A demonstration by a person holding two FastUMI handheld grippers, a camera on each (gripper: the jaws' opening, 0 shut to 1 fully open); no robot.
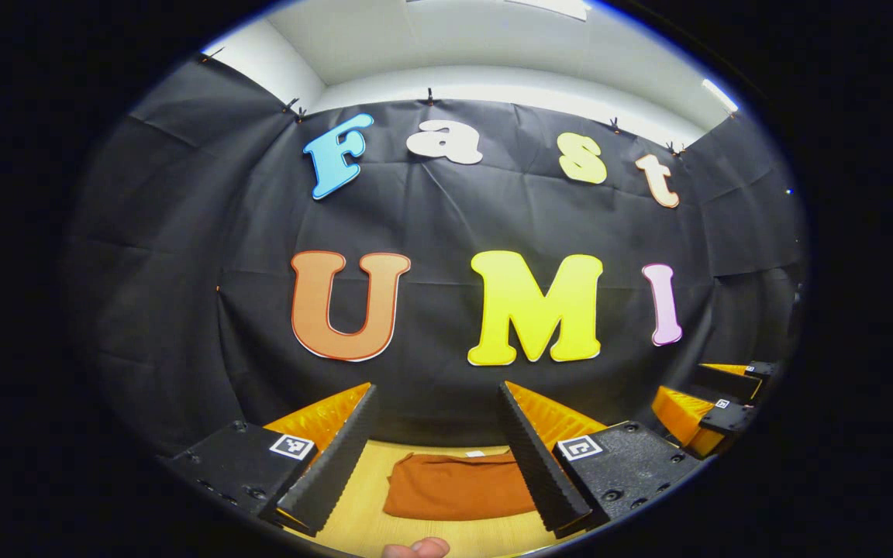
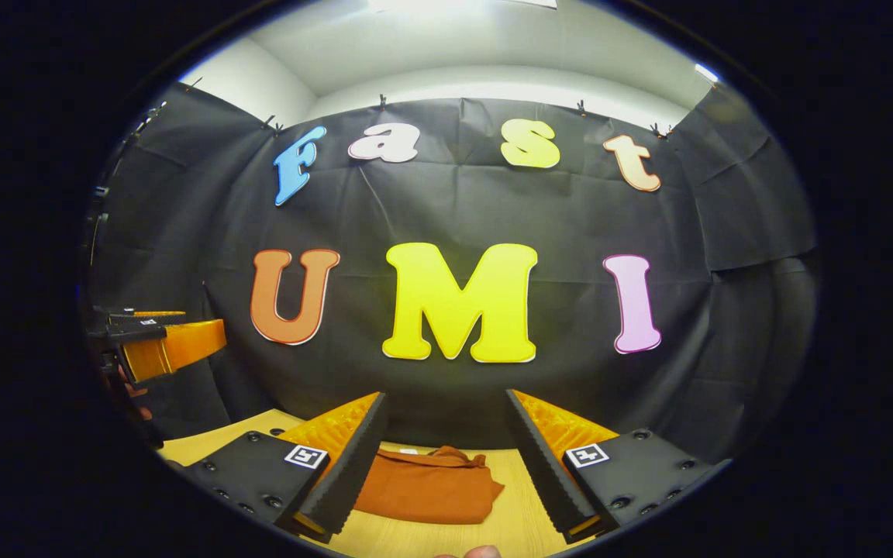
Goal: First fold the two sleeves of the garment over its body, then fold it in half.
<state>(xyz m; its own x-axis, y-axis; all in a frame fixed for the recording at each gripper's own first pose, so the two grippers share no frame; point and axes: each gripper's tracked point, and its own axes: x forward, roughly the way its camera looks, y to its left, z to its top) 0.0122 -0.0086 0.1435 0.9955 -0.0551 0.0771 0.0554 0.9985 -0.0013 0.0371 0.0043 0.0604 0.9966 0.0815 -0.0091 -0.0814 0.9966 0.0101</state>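
Garment (image 1: 458,487) first: in the left gripper view I see it lying on the table (image 1: 373,519), an orange-brown cloth bundle framed between the 2 fingers of my left gripper (image 1: 439,457), whose jaws stand wide and hold nothing. It reads to me as already gathered into a compact block with a small pale tag at its far edge. I can also see the right gripper (image 1: 714,407) off at the edge, raised above the table. A fingertip (image 1: 415,549) of the hand shows at the bottom.

In the right gripper view the garment (image 2: 427,488) sits just ahead of my right gripper (image 2: 446,457), jaws wide and empty, and its right edge looks rumpled and bunched. The left gripper (image 2: 160,345) hangs well apart at the side.

I judge the cloth light, soft and limp, likely to sag and slide on the smooth wood, so I would pinch a hem or corner through all layers rather than the flat middle
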